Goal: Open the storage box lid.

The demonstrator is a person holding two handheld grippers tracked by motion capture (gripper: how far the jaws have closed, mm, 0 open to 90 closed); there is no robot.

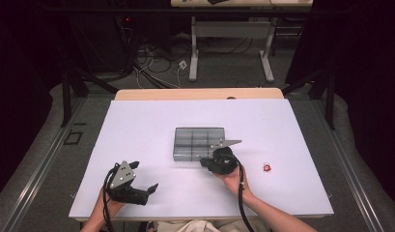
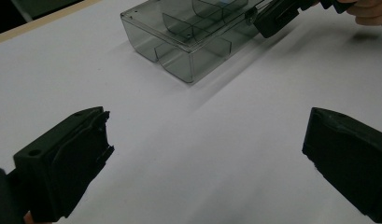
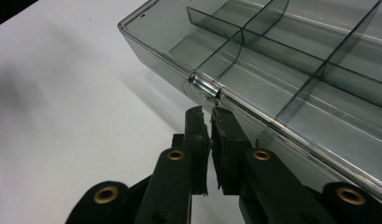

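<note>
Box: clear smoky plastic organizer box point(image 1: 199, 143), lid shut, lying flat near the middle of the tabletop, a little toward the right edge. Dividers inside split it into compartments; they look empty in the right gripper view.
Box latch: small clear clasp point(image 3: 203, 87) on the box's near long wall, facing the person's edge of the tabletop.
Right gripper: right gripper point(image 1: 210, 161) held in the person's right hand point(image 1: 232, 180), at the near right part of the box, jaws pointing at the near wall. In the right gripper view its tips point(image 3: 209, 116) sit just below the clasp.
Right gripper state: jaws clenched almost together, a thin slit between the pads, nothing seen pinched in it. Whether the tips touch the clasp I cannot tell.
Left gripper: left gripper point(image 1: 144, 191) held in the left hand point(image 1: 108, 205), near the front left corner of the tabletop, well apart from the box.
Left gripper state: released, jaws spread wide, bare tabletop between them point(image 2: 205, 158). It holds nothing.
Tabletop: white sheet point(image 1: 151, 121) over a wooden table, wood showing along the far edge.
Other item: small red and white object point(image 1: 267, 167) on the tabletop right of the right gripper, toward the right edge, apart from the box. Too small to identify.
</note>
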